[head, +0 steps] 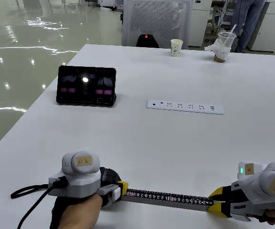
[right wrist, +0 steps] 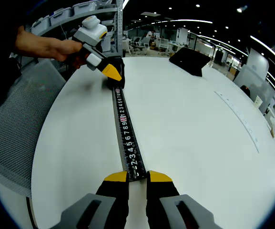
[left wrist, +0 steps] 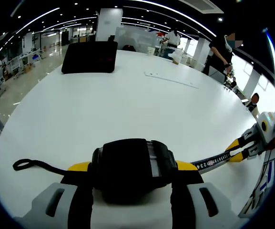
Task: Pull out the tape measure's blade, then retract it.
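left hand-held gripper [left wrist: 132, 167] clamps black tape-measure case [head: 109, 176] | right hand-held gripper [right wrist: 137, 177] pinches tip of extended numbered blade [right wrist: 126, 138]

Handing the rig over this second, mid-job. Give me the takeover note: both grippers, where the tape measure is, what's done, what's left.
Left hand-held gripper: shut on the tape measure, at the near edge of the table.
Right hand-held gripper: shut on the tip of the blade.
The blade is stretched straight between the two, numbers up, low along the table.
Done: blade pulled out.
Left: retract it, probably by easing the right one back toward the tape measure.
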Demonstrator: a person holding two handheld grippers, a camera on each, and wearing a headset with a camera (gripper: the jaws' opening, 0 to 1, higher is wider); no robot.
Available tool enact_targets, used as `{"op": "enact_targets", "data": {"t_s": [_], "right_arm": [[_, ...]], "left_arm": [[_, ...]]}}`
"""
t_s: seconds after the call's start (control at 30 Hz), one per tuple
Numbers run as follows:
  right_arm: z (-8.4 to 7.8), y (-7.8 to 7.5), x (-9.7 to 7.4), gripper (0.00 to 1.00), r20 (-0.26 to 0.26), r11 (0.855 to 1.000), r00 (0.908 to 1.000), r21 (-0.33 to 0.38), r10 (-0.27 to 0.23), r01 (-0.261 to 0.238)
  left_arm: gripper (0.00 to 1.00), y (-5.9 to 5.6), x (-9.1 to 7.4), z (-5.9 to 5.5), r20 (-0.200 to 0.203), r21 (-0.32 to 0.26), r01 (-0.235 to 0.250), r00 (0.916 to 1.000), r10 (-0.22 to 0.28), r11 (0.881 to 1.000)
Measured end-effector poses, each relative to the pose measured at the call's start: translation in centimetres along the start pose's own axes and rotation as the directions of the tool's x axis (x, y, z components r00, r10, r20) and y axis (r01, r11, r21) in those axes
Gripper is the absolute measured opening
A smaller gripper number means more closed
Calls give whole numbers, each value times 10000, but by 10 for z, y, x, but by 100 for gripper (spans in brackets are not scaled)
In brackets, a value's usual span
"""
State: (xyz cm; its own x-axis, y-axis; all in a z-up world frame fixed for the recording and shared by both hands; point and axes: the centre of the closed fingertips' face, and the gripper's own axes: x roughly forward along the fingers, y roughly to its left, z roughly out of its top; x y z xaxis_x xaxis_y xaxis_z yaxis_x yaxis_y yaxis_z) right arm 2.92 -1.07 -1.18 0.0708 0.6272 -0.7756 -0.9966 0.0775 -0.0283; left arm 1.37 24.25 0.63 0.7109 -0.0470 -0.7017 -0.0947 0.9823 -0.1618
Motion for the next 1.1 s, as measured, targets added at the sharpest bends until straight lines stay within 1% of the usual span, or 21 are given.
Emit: {"op": "enact_targets", "data": {"t_s": [0.17,1.1], "right_arm": [[1,0,2,10,-55,10000,10000,-84,34,-34],[15,4,13,10,-5,9997,9999,-209,135,-135]], "left_arm": [[61,0,0,0,-15,-12,46,10000,-46,10000],[61,0,1,0,-121,-93,168,9998,-169,9998]]}}
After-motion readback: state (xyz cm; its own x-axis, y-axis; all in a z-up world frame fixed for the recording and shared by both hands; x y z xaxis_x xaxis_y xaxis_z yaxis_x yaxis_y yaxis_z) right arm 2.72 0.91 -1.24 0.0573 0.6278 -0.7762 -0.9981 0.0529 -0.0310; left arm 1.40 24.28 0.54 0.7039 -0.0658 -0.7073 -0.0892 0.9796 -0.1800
